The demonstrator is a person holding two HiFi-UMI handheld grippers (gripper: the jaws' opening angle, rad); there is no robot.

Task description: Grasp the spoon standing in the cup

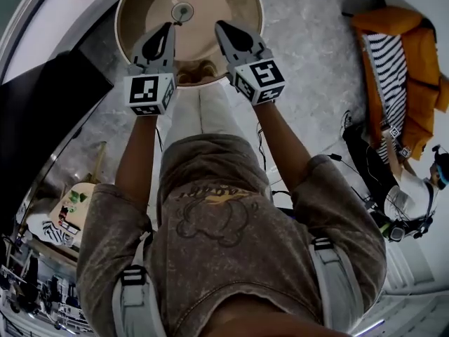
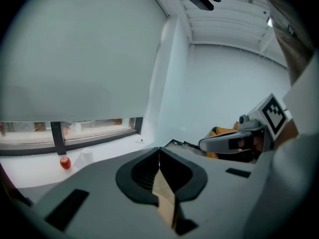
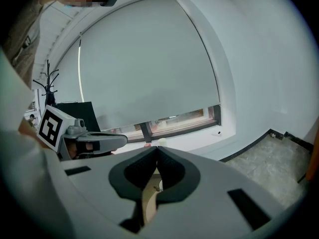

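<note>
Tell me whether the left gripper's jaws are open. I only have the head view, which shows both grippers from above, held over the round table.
Observer: In the left gripper view, the left gripper has its jaws together, with nothing between them.
Operator: And the right one?
Observer: The right gripper view shows the right gripper shut as well, with its tips meeting and nothing held.
Operator: What are they aimed at?
Observer: Both cameras face a window blind drawn nearly all the way down, leaving only a strip of window below it.
</note>
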